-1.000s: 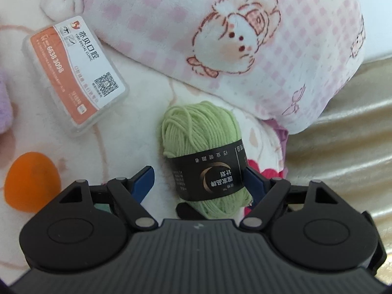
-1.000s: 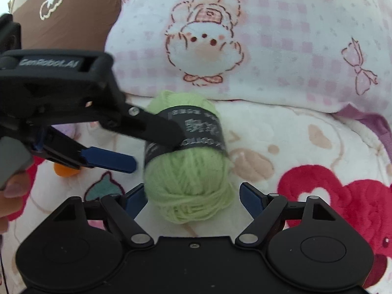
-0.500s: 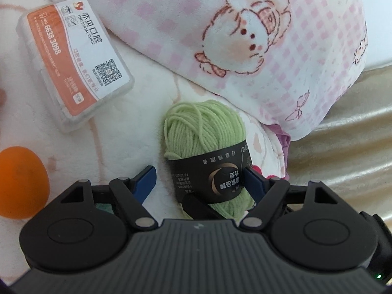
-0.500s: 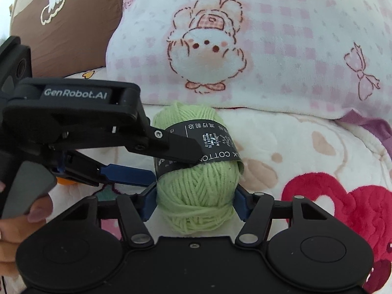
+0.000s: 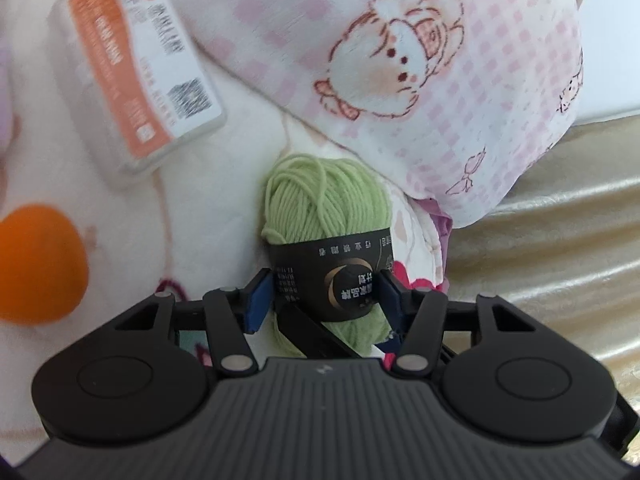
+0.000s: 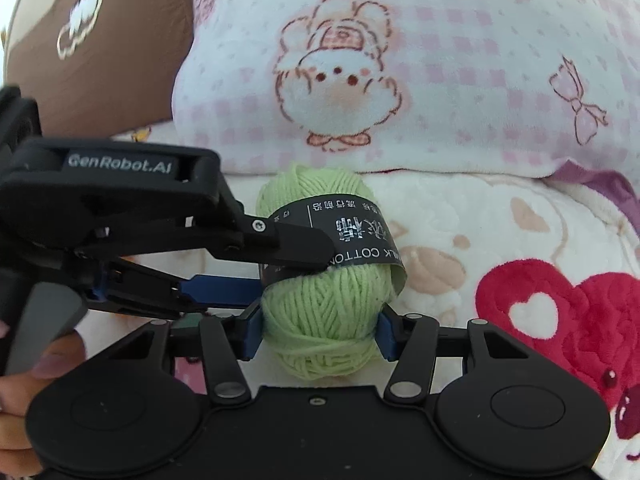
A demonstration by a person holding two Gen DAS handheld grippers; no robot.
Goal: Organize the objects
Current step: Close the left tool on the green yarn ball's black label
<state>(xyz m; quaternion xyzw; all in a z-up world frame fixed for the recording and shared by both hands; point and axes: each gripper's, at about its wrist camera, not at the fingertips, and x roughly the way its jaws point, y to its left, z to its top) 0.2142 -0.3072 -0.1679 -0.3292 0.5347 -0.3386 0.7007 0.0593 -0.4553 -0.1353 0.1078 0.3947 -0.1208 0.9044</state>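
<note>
A light green yarn ball (image 5: 324,208) with a black paper band lies on a plush cream blanket, against a pink checked pillow (image 5: 400,60). My left gripper (image 5: 324,298) has the ball between its closing jaws, blue pads pressed on the band's two sides. In the right wrist view the same yarn ball (image 6: 328,308) sits between my right gripper's (image 6: 319,334) closing jaws, pads against its near green end. My left gripper (image 6: 292,276) reaches in from the left there, one finger over the band and one under it.
An orange-and-white plastic box (image 5: 136,80) and an orange ball (image 5: 36,264) lie to the left on the blanket. Gold fabric (image 5: 540,240) runs along the right. A brown cushion (image 6: 100,48) stands back left, with a person's hand (image 6: 24,380) on the left handle.
Both pairs of jaws have narrowed from wide apart to touching the yarn ball. The right gripper closed first, then the left. The ball has stayed where it lay.
</note>
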